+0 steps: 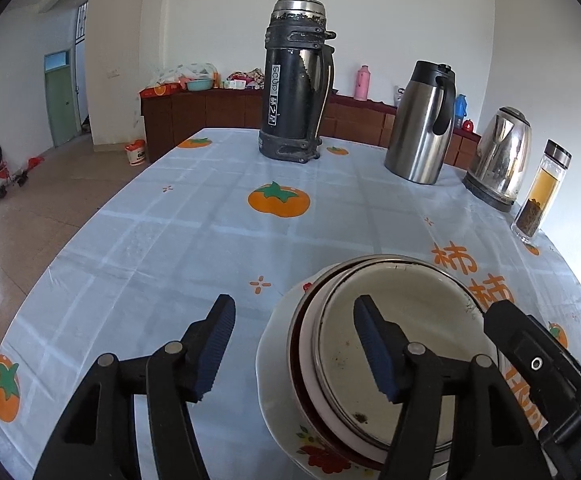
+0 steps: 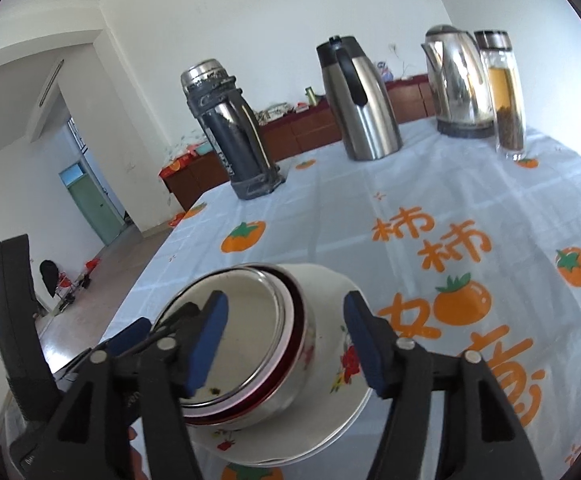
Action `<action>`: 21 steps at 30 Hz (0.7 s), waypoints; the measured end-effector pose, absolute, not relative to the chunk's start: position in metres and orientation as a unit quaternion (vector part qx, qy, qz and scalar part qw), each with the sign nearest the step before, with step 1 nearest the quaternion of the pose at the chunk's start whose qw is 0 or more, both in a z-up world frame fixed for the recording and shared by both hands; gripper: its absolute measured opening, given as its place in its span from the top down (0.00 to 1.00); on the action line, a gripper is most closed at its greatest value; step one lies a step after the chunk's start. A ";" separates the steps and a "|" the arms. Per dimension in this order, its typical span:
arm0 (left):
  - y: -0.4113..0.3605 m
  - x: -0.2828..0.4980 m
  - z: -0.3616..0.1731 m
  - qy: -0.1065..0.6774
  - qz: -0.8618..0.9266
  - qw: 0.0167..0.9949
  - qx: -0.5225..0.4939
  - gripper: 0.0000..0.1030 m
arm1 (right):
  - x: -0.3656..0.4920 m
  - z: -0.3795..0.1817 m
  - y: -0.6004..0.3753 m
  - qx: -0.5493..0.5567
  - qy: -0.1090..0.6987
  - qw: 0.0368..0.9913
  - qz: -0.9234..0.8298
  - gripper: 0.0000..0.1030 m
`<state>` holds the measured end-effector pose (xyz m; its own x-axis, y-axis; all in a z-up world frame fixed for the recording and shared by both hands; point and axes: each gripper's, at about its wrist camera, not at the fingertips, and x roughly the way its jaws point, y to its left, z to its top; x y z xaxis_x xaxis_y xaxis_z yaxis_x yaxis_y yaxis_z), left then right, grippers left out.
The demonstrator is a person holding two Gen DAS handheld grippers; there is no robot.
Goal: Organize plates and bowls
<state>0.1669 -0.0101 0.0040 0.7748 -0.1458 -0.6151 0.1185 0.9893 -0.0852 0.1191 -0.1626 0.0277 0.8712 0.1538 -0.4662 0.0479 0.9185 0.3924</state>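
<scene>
A stack of nested bowls (image 1: 394, 344) sits on a white flowered plate (image 1: 278, 392) near the table's front edge. The top bowl is steel, inside a red-rimmed one and a white flowered one. My left gripper (image 1: 294, 348) is open and empty, its right finger over the steel bowl, its left finger over the cloth. In the right wrist view the bowl stack (image 2: 246, 344) and the plate (image 2: 330, 428) lie between the fingers of my open, empty right gripper (image 2: 286, 344). The left gripper's blue pads show at its left.
On the persimmon-print tablecloth (image 1: 170, 240) at the back stand a black thermos (image 1: 294, 88), a steel carafe (image 1: 422, 124), an electric kettle (image 1: 498, 160) and a glass tea bottle (image 1: 542, 192). The table's left edge drops to the floor.
</scene>
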 end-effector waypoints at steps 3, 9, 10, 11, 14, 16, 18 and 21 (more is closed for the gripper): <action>-0.012 0.168 0.001 0.331 -0.068 0.941 -0.013 0.38 | 0.120 0.026 -0.163 0.193 0.252 0.948 0.022 0.39; -0.008 0.168 0.001 0.328 -0.069 0.942 -0.024 0.32 | 0.121 0.021 -0.164 0.182 0.254 0.950 0.011 0.39; -0.007 0.167 0.001 0.326 -0.069 0.943 -0.027 0.31 | 0.119 0.021 -0.165 0.181 0.252 0.951 0.011 0.38; -0.006 0.166 0.002 0.322 -0.068 0.944 -0.031 0.29 | 0.118 0.021 -0.165 0.180 0.247 0.952 0.011 0.36; -0.005 0.162 0.005 0.306 -0.064 0.949 -0.032 0.28 | 0.110 0.023 -0.164 0.171 0.228 0.959 0.005 0.29; -0.005 0.158 0.007 0.292 -0.056 0.955 -0.022 0.28 | 0.105 0.025 -0.162 0.160 0.211 0.964 0.000 0.24; -0.005 0.155 0.008 0.276 -0.047 0.960 -0.013 0.28 | 0.099 0.027 -0.160 0.150 0.193 0.970 -0.008 0.18; -0.001 0.150 0.009 0.253 -0.035 0.967 -0.011 0.28 | 0.092 0.026 -0.159 0.148 0.180 0.972 -0.014 0.09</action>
